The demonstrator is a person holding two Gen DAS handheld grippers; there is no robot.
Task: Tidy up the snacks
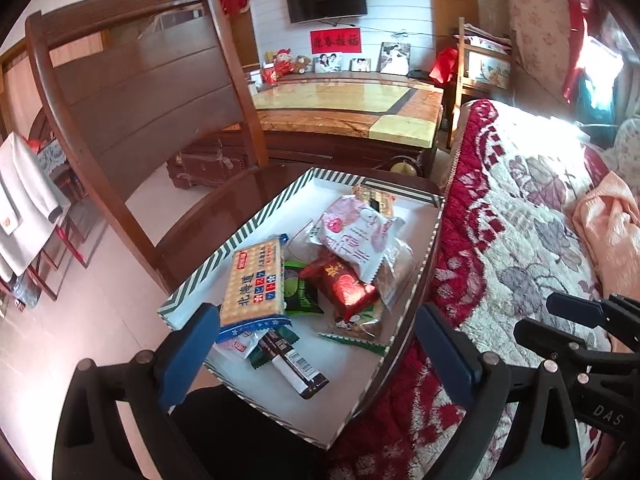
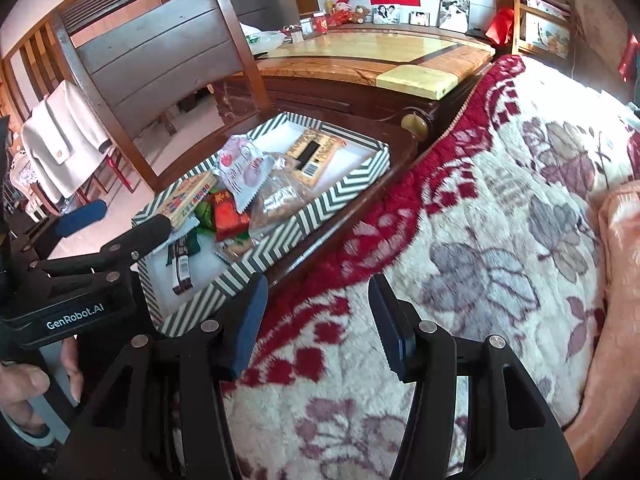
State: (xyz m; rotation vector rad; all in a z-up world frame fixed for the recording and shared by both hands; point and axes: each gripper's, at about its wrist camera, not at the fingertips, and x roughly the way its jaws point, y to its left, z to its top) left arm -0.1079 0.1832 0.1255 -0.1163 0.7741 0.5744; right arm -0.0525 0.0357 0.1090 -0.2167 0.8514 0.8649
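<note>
A striped white box (image 1: 188, 292) sits on a wooden chair seat and holds several snack packets: a yellow cracker pack (image 1: 254, 284), a pink-and-white packet (image 1: 354, 236), a red packet (image 1: 344, 286), a green packet (image 1: 298, 294) and a dark bar (image 1: 298, 368). My left gripper (image 1: 316, 354) is open and empty just above the box's near end. My right gripper (image 2: 320, 328) is open and empty over the floral blanket (image 2: 480, 220), to the right of the box (image 2: 320, 204). It also shows in the left wrist view (image 1: 576, 320). The left gripper shows in the right wrist view (image 2: 116, 220).
The chair back (image 1: 132, 92) rises behind and left of the box. A marble-topped cabinet (image 1: 340, 108) stands beyond. The blanket covers a bed on the right, with an orange cloth (image 2: 624, 280) at its far right. A white garment (image 1: 20, 208) hangs at left.
</note>
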